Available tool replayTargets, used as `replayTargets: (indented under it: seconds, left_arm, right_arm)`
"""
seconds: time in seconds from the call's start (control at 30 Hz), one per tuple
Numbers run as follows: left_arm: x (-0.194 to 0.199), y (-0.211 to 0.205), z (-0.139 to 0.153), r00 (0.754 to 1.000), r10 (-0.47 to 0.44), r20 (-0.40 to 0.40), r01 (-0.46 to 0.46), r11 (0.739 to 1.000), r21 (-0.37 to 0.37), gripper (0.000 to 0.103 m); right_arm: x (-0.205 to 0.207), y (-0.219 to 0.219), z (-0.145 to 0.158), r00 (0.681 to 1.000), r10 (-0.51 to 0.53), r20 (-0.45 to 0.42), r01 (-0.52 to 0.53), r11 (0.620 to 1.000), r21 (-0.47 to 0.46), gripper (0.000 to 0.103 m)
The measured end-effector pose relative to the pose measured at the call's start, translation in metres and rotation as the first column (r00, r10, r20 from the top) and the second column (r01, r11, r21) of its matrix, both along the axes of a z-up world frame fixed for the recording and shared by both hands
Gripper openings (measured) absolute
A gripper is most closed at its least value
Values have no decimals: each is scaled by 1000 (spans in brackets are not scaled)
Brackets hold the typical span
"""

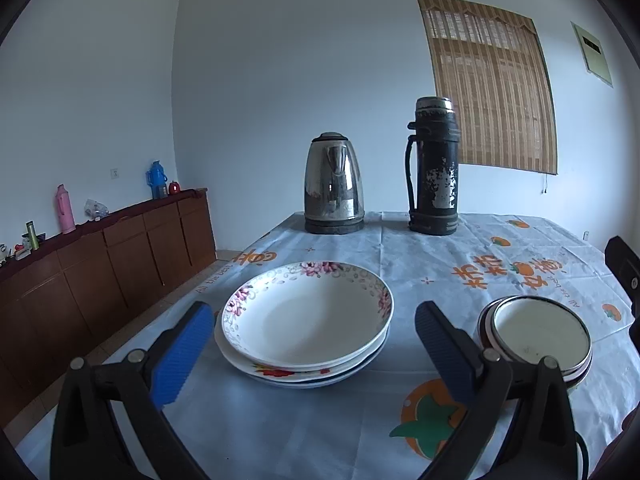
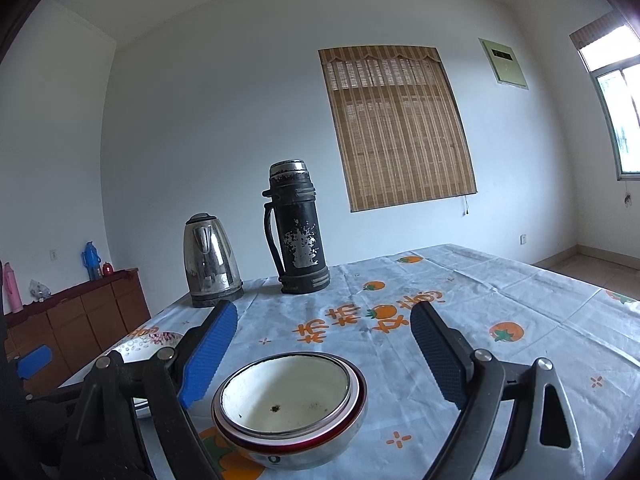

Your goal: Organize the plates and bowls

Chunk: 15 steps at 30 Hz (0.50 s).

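A stack of white floral plates (image 1: 306, 320) sits on the table's patterned cloth (image 1: 400, 248), with my open, empty left gripper (image 1: 312, 352) just in front of it, one finger to each side. A stack of white metal-rimmed bowls (image 1: 540, 336) sits right of the plates. In the right wrist view the bowls (image 2: 290, 400) lie between the fingers of my open, empty right gripper (image 2: 322, 356), which hovers over them. A plate rim (image 2: 148, 340) shows at the left there.
A steel kettle (image 1: 334, 184) and a worn black thermos (image 1: 434, 168) stand at the table's far edge. A wooden sideboard (image 1: 100, 264) with flasks runs along the left wall. The right gripper's body (image 1: 624, 272) shows at the left wrist view's right edge.
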State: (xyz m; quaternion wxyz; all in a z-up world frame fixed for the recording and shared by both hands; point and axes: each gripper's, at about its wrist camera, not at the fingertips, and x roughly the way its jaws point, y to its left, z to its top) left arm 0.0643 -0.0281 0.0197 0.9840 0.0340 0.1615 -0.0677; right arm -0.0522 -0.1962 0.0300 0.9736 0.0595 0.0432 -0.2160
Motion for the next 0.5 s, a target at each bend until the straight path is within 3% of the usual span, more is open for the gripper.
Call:
replayTargets:
  seconds: [0.5]
  left_arm:
    - [-1,1,0,1000,3,1,-3,1000,-1,102]
  right_arm:
    - [0,1,0,1000,-1,1,1,1000,-4,90]
